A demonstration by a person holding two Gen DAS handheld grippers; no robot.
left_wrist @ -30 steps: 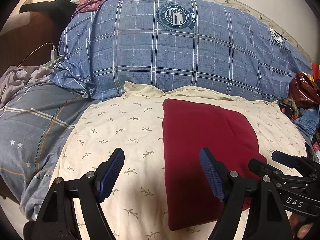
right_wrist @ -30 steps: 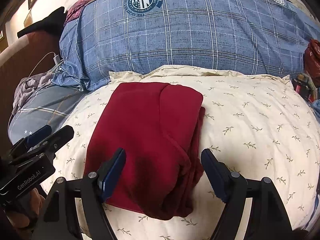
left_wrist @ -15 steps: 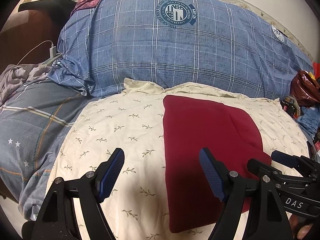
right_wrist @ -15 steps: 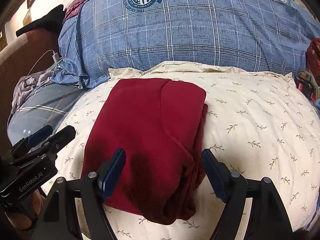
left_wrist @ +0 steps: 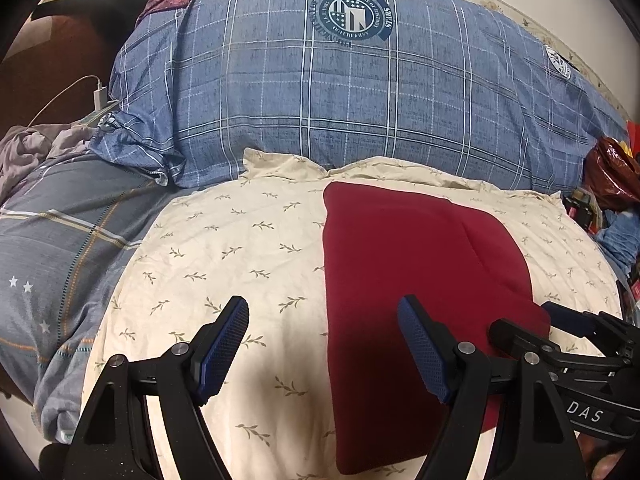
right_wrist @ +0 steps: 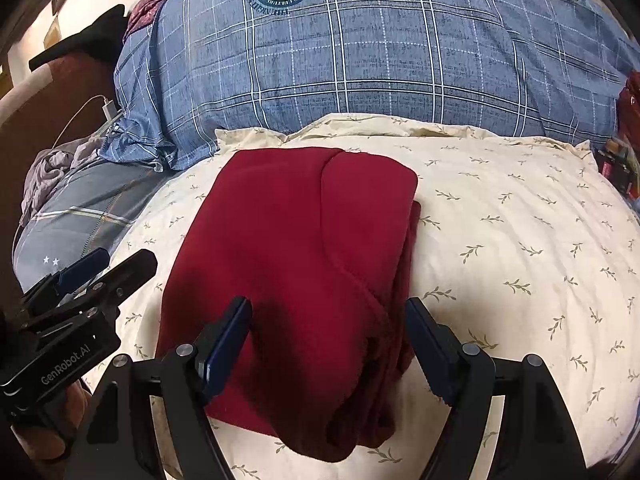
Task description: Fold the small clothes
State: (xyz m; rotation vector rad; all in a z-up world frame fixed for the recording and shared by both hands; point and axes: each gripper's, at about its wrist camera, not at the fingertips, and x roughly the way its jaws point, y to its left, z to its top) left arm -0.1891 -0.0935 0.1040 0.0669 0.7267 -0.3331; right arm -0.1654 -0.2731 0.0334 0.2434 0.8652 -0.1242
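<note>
A dark red garment [left_wrist: 404,264] lies folded in a thick rectangle on a cream leaf-print pillow [left_wrist: 224,256]. In the right wrist view the garment [right_wrist: 304,264] shows stacked folded layers along its right and near edges. My left gripper [left_wrist: 323,346] is open and empty, above the pillow at the garment's left edge. My right gripper [right_wrist: 328,346] is open and empty, its jaws straddling the garment's near right corner, just above it. The right gripper also shows in the left wrist view [left_wrist: 568,344], and the left gripper shows in the right wrist view [right_wrist: 76,292].
A big blue plaid duvet [left_wrist: 360,104] lies piled behind the pillow. A grey-blue sheet [left_wrist: 60,264] and crumpled grey cloth [left_wrist: 28,152] lie to the left, with a white charger and cable [left_wrist: 98,94]. A red bag and clutter [left_wrist: 612,176] sit at the right.
Both grippers have drawn back and risen slightly, so the garment sits a little lower in both views. The garment has not moved. Both grippers stayed open.
</note>
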